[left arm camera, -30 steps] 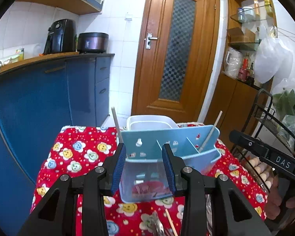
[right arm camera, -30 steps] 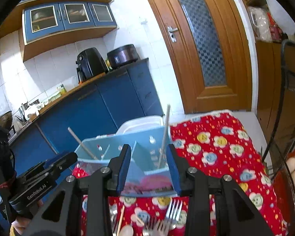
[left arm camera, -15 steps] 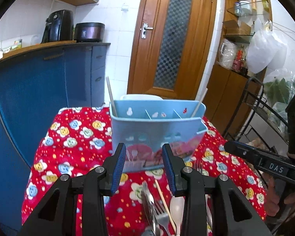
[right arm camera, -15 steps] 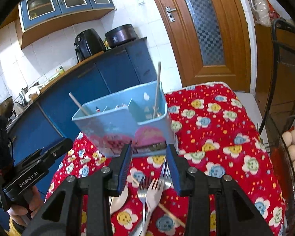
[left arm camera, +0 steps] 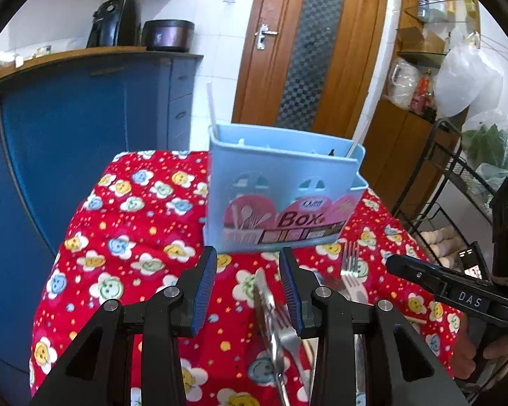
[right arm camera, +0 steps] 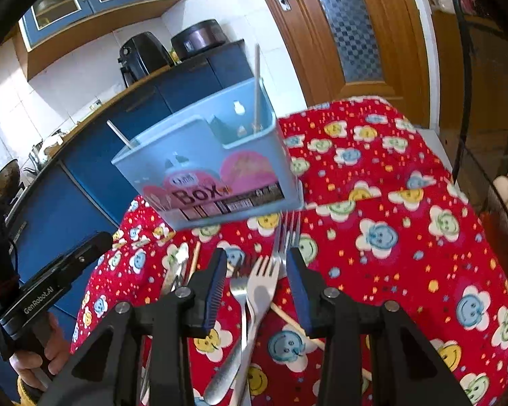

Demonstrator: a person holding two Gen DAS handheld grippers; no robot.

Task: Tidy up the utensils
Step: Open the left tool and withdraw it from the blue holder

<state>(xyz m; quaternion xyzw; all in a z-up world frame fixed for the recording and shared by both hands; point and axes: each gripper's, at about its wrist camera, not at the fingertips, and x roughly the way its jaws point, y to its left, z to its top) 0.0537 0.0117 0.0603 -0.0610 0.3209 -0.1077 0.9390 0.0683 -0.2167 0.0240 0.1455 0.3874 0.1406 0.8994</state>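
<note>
A light blue utensil box (left arm camera: 284, 196) marked "Box" stands upright on the red flowered tablecloth (left arm camera: 125, 237), with pale chopsticks (left arm camera: 211, 108) sticking out of it. It also shows in the right wrist view (right arm camera: 213, 172). Metal forks (right arm camera: 254, 291) and a wooden chopstick (right arm camera: 298, 328) lie loose on the cloth in front of it. My left gripper (left arm camera: 249, 284) is open and empty, above a knife (left arm camera: 271, 311) and forks (left arm camera: 350, 270). My right gripper (right arm camera: 257, 287) is open and empty, low over the forks.
A blue kitchen counter (left arm camera: 84, 108) with an air fryer and a cooker runs on the left. A wooden door (left arm camera: 308, 47) is behind the table. A black wire rack (left arm camera: 457, 182) with eggs stands at the right. The cloth covers a small table.
Both grippers have pulled back and down from the box, which now stands farther ahead. The loose forks, knife and chopstick have come into view beneath the fingers.
</note>
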